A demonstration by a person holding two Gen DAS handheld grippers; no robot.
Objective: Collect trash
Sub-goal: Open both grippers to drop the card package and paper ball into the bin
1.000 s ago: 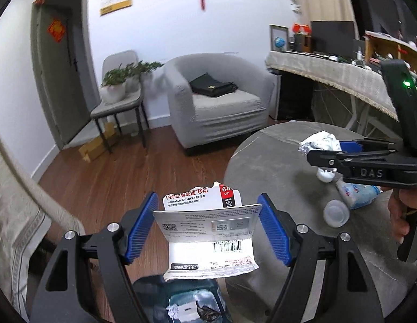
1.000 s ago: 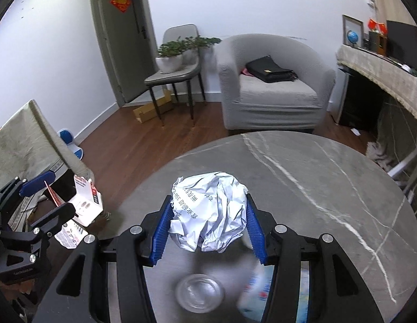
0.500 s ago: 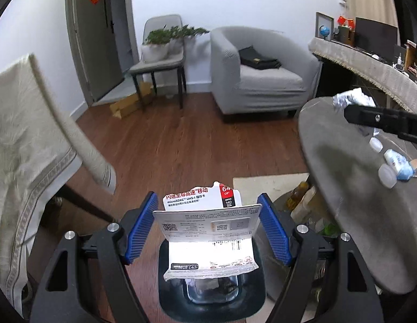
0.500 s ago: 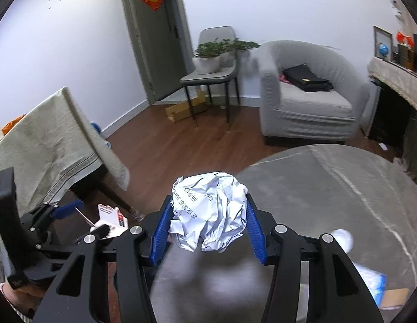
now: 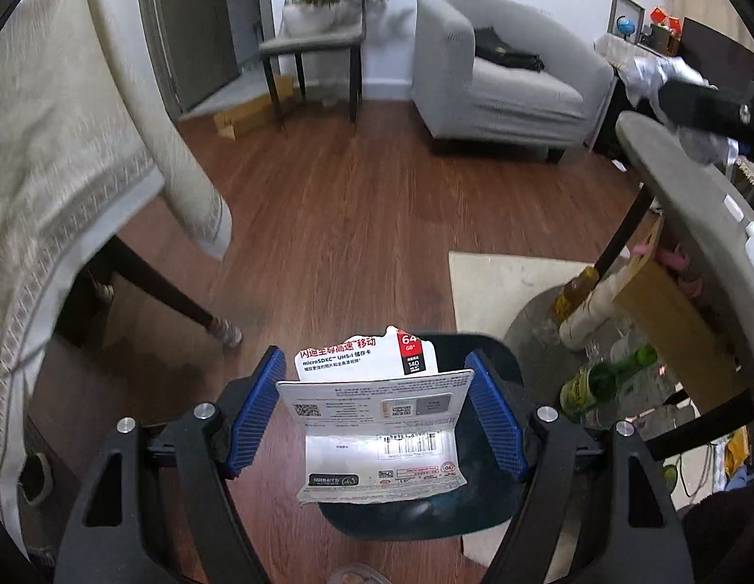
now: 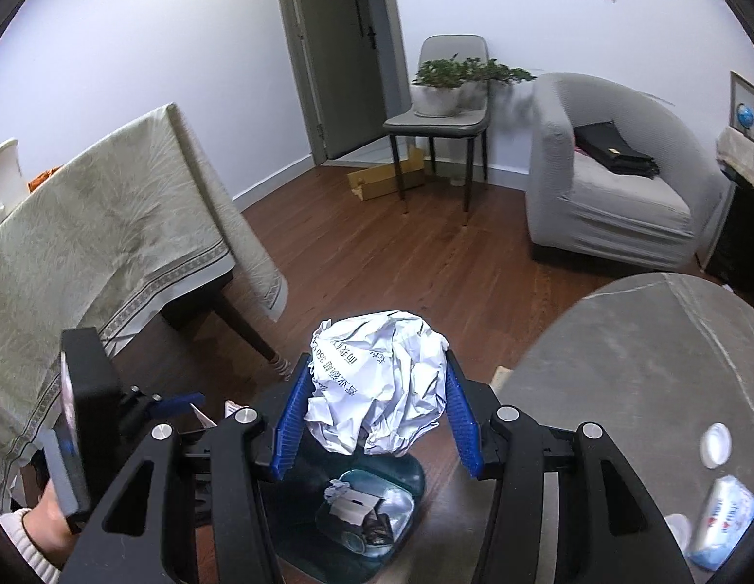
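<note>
My left gripper is shut on a white memory-card package with red print, held right over the dark trash bin on the floor. My right gripper is shut on a crumpled ball of white paper, above and just behind the same bin, which holds bits of trash. The left gripper shows at the lower left of the right wrist view, beside the bin. The right gripper's arm and its paper ball appear at the far right of the left wrist view.
A round grey marble table stands right of the bin, with a small bottle and a white cap on it. Bottles crowd the floor under it. A cloth-covered table stands left. An armchair and a chair with plants lie beyond.
Both grippers swung left off the round table toward the floor bin. The left one dropped lower over the bin. Each kept hold of its piece of trash.
</note>
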